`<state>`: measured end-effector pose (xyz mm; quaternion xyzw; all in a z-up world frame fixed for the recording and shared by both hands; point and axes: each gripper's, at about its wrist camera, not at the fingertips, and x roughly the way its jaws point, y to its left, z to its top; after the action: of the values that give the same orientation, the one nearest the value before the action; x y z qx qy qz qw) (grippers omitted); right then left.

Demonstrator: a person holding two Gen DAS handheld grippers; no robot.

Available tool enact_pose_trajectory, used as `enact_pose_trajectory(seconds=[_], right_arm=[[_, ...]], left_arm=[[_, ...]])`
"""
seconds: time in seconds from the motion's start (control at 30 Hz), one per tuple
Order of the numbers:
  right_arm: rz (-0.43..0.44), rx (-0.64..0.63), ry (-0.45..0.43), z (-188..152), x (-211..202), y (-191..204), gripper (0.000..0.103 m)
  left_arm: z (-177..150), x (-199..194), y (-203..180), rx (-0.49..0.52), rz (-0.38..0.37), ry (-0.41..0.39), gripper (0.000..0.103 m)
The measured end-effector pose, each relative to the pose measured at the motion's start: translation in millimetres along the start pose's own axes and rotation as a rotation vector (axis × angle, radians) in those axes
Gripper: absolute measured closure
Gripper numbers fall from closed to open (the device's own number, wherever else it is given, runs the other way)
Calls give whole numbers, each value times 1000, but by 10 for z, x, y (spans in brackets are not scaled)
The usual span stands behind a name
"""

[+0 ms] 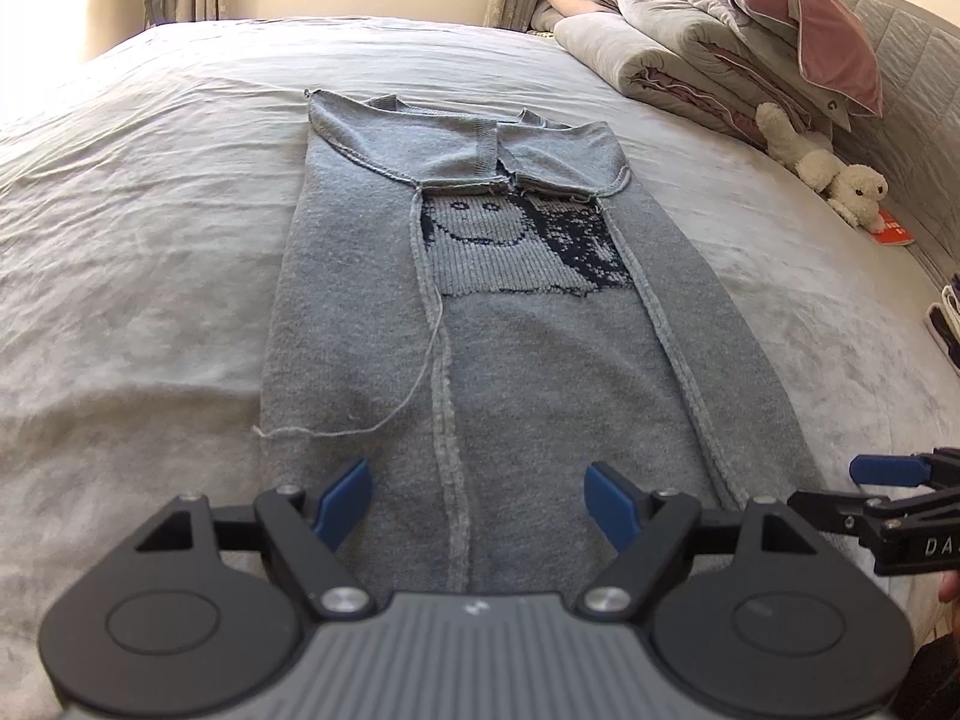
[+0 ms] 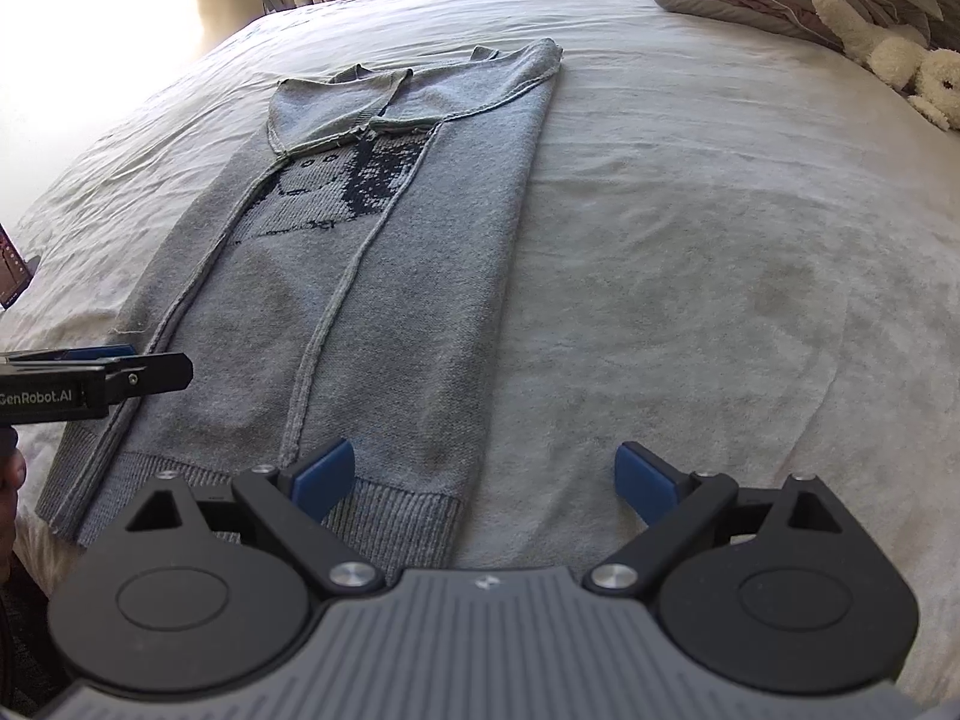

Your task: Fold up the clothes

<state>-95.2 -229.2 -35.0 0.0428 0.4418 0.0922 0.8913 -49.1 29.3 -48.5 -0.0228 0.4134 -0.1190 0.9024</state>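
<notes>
Both hand-held tools are built alike — a ribbed grey housing at the base, with a small pale mark stamped at its centre, flanked by two rounded black plates, each pressed with a shallow circular recess. Black linkage arms run forward from silver pivot bolts, with smaller silver screws near the ends and a triangular cut-out in each outer arm. The left tongs (image 1: 480, 495) and the right tongs (image 2: 486, 477) both end in flat blue fingers (image 1: 343, 501). Seen side-on from its neighbour, each tool shows a black bar with white lettering — one reads "GenRobot.AI", the other is cut off after "DA". A small screw sits in the side of each bar.
</notes>
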Motion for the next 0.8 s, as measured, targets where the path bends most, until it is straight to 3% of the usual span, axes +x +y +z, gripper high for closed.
enact_pose_trajectory(seconds=[0.2,0.37,0.8], right_arm=[[-7,-34,2,-25,41,67,5],[-23,-107,-15,-98,50,137,3],[17,-161,-12,-289,-126,197,3]], left_arm=[[-198,-115,-112,96,33,-7,22],[-320,-231,-149,101,45,3,22],[-726,-705,-382,115,-16,12,22]])
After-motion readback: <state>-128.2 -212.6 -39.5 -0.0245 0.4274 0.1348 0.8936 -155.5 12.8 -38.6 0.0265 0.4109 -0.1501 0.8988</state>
